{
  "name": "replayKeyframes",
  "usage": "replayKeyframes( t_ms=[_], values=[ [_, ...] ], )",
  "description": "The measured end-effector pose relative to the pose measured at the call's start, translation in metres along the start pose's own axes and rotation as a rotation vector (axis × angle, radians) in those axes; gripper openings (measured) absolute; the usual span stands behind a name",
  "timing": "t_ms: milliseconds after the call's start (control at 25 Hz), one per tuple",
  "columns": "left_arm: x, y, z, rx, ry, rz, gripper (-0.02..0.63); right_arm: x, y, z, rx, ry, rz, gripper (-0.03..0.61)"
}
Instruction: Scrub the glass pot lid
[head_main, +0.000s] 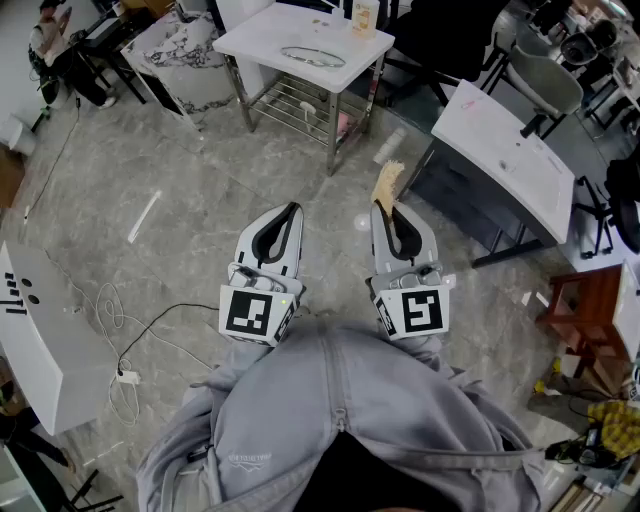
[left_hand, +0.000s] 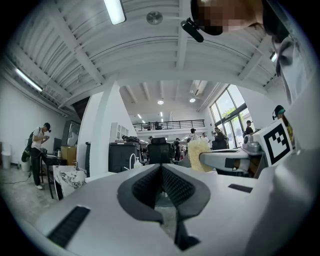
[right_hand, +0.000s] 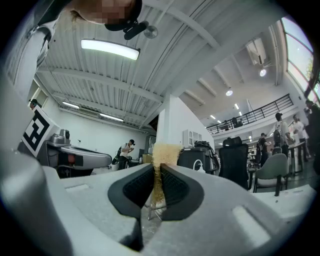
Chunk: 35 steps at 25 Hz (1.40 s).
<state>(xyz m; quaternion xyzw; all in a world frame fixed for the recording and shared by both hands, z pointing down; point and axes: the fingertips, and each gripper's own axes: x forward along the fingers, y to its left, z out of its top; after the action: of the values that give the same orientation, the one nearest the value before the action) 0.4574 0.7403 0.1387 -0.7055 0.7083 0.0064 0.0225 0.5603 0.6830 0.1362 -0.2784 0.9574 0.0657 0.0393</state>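
Head view alone shows the round glass pot lid (head_main: 313, 56) flat on the white desk (head_main: 258, 38) at top centre, its handle too small to make out, well apart from both grippers. Right gripper view shows the right gripper (right_hand: 156, 169) clamped on a coarse yellow scrub sponge (right_hand: 164, 152), its lower part hidden between the pads. The left gripper (left_hand: 161, 169) is pressed together, empty.

No legible text; hoodie (head_main: 330, 400) chest print too small.
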Motion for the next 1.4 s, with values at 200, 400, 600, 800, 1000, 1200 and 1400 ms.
replayKeyframes(
  t_ms=[200,400,600,800,1000,1200,1400],
  values=[
    [-0.005,-0.007,-0.003,-0.001,-0.006,0.008,0.009,-0.008,0.001,-0.004,0.003,-0.004,0.007,0.029],
    [-0.004,-0.009,-0.006,-0.003,-0.002,0.016,0.009,-0.008,0.001,-0.007,0.006,-0.004,0.021,0.029],
    [0.004,-0.003,-0.011,-0.007,0.001,0.025,0.009,-0.003,-0.006,-0.011,0.026,-0.018,0.019,0.03],
    [0.027,0.014,-0.017,-0.021,0.002,0.02,0.009,0.015,-0.021,-0.021,0.032,-0.005,-0.005,0.029],
    [0.074,0.033,-0.025,-0.029,0.004,-0.004,0.009,0.053,-0.051,-0.033,0.037,0.005,-0.036,0.029],
    [0.136,0.067,-0.028,-0.037,0.009,-0.025,0.009,0.112,-0.083,-0.046,0.032,0.023,-0.057,0.029],
    [0.2,0.112,-0.028,-0.019,0.013,-0.043,0.009,0.185,-0.112,-0.058,0.042,0.025,-0.073,0.029]
  ],
)
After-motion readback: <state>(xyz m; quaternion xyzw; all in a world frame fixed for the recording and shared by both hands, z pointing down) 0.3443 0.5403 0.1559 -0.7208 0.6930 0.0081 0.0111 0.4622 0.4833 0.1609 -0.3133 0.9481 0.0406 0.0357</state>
